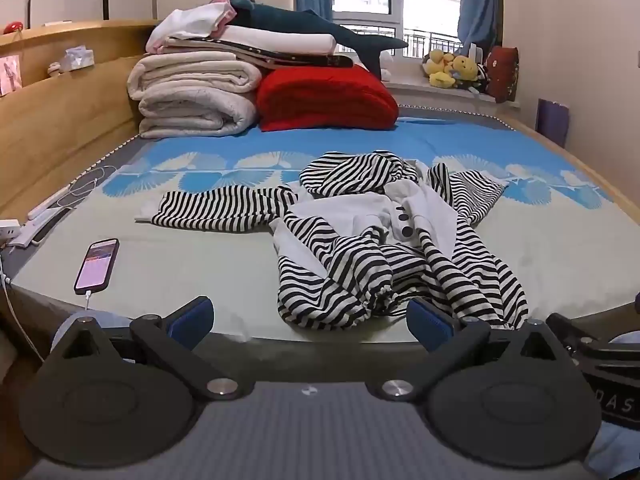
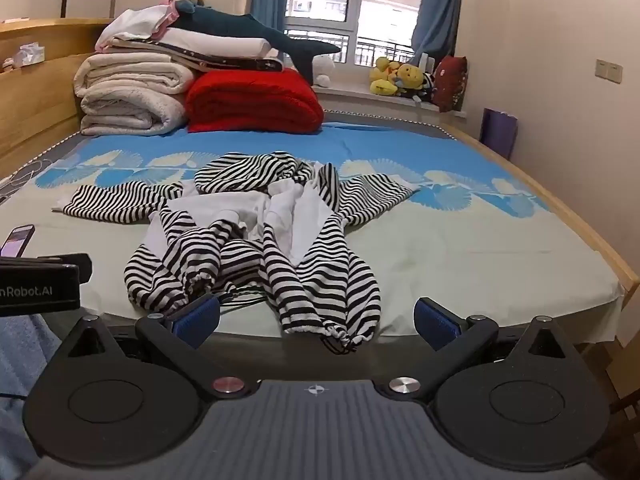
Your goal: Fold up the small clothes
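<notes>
Both sets of jaws are spread wide with nothing between the blue pads, just hanging over the near edge of the bed (image 1: 168,264).

Left gripper (image 1: 310,320): the crumpled black-and-white striped garment with white panels (image 1: 384,248) lies ahead of the jaws and off toward the right-hand finger, whose pad (image 1: 430,326) sits right at the near hem of the cloth; I can't tell if it's actually touching. One striped sleeve runs out flat ahead of the left-hand finger. Only this view shows the whole black-cased phone with a lit screen (image 1: 97,266), plugged into a white cable, lying ahead of and outside the left-hand finger. It also catches the white power strip and cords (image 1: 36,220) further out that way, plus 2 dark buttons on the white part of the garment.

Right gripper (image 2: 318,320): here the same striped garment (image 2: 256,240) is ahead of the jaws, leaning toward the left-hand finger. 1 gathered drawstring cuff (image 2: 344,336) pokes over the bed edge right between the 2 fingers, clear of both pads. The other cuff bunches just beside the left-hand pad (image 2: 198,318). Only a corner of the phone (image 2: 18,240) shows here, and the body of the left gripper (image 2: 40,284) sticks in from that side. This view alone has the wall switch (image 2: 608,70), far beyond the right-hand finger.

Way past the jaws in both: folded cream blankets (image 1: 192,92) and a red folded quilt (image 1: 324,96).
</notes>
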Motion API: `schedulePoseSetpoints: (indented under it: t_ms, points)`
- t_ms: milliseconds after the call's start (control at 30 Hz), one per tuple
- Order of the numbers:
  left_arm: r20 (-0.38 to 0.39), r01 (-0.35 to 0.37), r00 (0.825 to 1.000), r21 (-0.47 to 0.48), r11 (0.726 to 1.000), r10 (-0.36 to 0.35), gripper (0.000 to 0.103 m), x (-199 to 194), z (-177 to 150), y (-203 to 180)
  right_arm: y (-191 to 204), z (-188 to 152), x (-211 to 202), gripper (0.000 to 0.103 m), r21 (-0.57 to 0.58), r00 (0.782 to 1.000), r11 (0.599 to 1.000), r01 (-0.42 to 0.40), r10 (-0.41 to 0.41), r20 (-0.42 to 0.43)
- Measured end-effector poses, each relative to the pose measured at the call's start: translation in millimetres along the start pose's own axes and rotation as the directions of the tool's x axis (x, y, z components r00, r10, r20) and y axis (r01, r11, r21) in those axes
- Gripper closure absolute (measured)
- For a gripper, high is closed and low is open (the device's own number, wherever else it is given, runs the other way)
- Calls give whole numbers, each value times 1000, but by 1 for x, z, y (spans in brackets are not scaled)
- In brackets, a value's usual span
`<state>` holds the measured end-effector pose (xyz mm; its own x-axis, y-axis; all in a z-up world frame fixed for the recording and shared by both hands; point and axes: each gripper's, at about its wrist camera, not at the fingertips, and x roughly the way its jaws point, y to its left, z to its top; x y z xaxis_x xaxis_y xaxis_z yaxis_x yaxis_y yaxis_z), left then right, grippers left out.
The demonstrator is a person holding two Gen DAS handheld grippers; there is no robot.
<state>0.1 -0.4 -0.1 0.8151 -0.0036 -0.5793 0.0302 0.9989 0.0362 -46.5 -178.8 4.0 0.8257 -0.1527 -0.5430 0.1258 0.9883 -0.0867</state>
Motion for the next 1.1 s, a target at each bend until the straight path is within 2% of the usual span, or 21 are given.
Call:
schedulePoseSetpoints:
  t_ms: [300,1100]
  points:
    - [9,-21,1000,5,1000,21,0,3,2,-1,2,0,3,1,-7,1000,1000,-1,1,-3]
    - [17,-9,1000,6,1000,9,0,-2,2,0,0,5,0,1,2,1000,1000,-10,10,-9]
